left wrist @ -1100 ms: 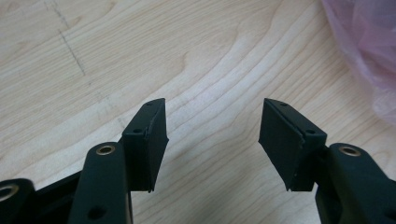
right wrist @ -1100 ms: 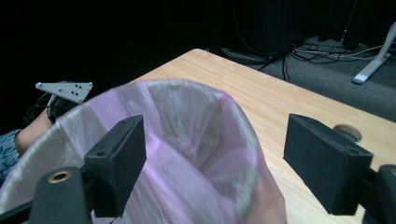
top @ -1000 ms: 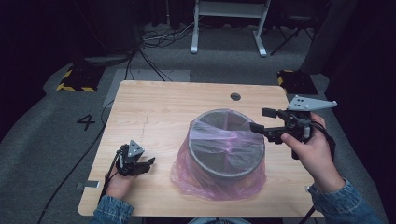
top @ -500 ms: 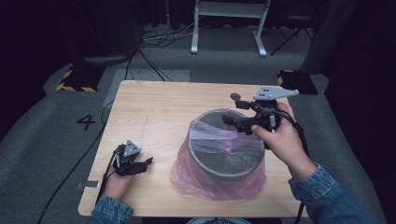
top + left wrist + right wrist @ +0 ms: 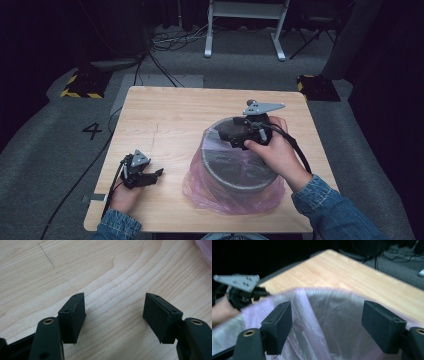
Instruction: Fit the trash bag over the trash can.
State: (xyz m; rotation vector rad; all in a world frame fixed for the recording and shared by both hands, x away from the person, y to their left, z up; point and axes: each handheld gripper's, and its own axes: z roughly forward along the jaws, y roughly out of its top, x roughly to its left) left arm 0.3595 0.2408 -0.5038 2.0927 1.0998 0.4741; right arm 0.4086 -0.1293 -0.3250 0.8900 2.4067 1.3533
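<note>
I see the bin (image 5: 240,165), lined with a pink bag (image 5: 210,185), on the bench (image 5: 170,115). My right gripper (image 5: 225,134) hovers over the bin's far rim, jaws apart, empty. My left gripper (image 5: 159,172) rests left of the bin, jaws just opened wider, empty.

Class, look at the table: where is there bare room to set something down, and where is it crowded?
Bare: the table left of the bin, behind the left gripper. Crowded: the right side, with bin, pink bag and right gripper.

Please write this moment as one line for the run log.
right gripper: open, over bin rim, nothing held | left gripper: open, above table | bag: pink, lining bin
</note>
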